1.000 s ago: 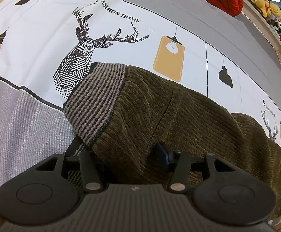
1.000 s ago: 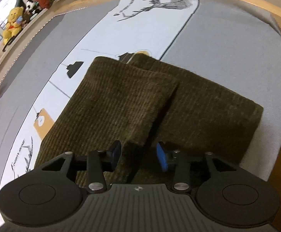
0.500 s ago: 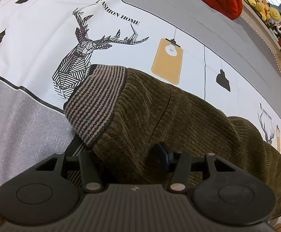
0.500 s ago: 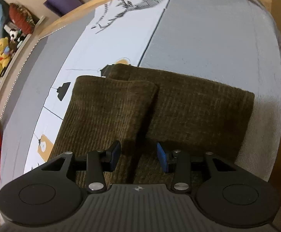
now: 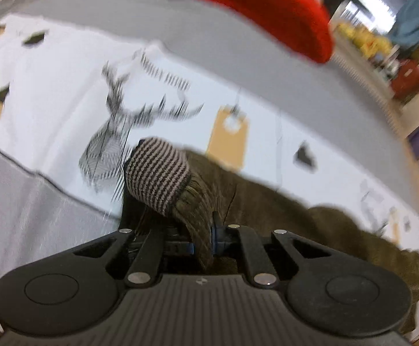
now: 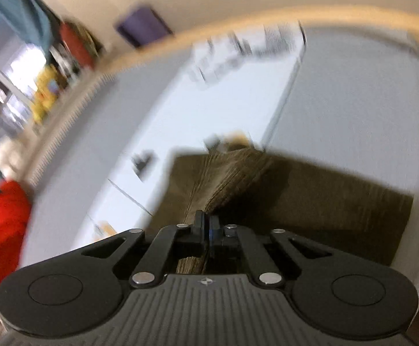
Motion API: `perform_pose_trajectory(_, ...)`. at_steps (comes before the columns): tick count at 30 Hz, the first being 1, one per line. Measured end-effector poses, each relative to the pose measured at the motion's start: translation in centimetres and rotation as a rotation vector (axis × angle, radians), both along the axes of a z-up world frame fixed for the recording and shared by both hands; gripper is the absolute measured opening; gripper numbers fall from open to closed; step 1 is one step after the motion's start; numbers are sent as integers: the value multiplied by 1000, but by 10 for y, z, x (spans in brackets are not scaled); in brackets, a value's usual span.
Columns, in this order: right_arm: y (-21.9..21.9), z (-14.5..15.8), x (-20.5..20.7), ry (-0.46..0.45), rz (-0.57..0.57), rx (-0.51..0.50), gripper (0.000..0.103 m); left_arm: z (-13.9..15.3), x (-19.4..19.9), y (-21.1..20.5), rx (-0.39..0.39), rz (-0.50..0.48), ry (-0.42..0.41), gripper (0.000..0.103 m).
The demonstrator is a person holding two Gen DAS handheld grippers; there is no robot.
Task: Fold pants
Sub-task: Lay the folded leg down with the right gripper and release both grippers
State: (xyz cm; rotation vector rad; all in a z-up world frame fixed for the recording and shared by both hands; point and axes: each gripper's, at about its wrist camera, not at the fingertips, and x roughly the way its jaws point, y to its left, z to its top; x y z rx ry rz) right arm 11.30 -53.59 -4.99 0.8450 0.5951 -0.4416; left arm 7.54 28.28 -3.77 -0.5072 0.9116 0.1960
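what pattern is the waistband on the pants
Thin dark and grey-brown stripes on the waistband, clearest in the left wrist view.

Bed cover (image 5: 51, 190) is lying flat and bare to the left of the pants (image 5: 267, 201), giving open passage there. Red cushion (image 5: 267, 8) is sitting at the far edge, well apart. In the right wrist view, grey cover (image 6: 353, 101) beyond the pants (image 6: 324, 201) is lying bare up to the wooden rail (image 6: 238, 23); cluttered shelf (image 6: 51, 86) is bounding the left.
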Motion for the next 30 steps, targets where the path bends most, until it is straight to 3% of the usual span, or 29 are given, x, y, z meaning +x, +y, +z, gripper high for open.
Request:
perform_pose_trajectory(2, 0, 27, -22, -123, -29, -28, 2, 10, -12, 2, -8, -11, -35, 10)
perform_pose_trajectory(4, -3, 41, -41, -160, -44, -74, 2, 9, -23, 7, -17, -38, -11, 10)
perform_pose_trajectory(6, -12, 32, -52, -45, -64, -58, 2, -4, -28, 12, -40, -69, 64, 11)
perform_pose_trajectory(9, -21, -4, -55, 268, -59, -26, 2, -22, -29, 12, -34, -120, 190, 14)
perform_pose_trajectory(11, -30, -26, -60, 355, -53, 69, 2, -27, -29, 7, -15, -162, 241, 19)
perform_pose_trajectory(13, -34, -27, -64, 381, -84, 71, 4, -20, -31, 4, 22, -166, 218, 25)
perform_pose_trajectory(14, -35, -22, -67, 377, -105, 47, 7, -14, -34, 4, 42, -148, 193, 36)
perform_pose_trajectory(15, -33, -14, -70, 374, -130, 9, 8, -7, -37, 5, 71, -123, 161, 40)
perform_pose_trajectory(18, -25, 6, -72, 321, -129, -90, 8, 15, -44, 2, 168, -66, 60, 41)
perform_pose_trajectory(24, -2, 18, -55, 245, 10, -153, 20, 48, -52, -19, 398, -60, -126, 41)
perform_pose_trajectory(27, 6, 17, -48, 226, 61, -147, 21, 56, -51, -25, 407, -81, -211, 41)
perform_pose_trajectory(30, 16, 20, -41, 202, 124, -123, 24, 51, -45, -34, 324, -177, -205, 41)
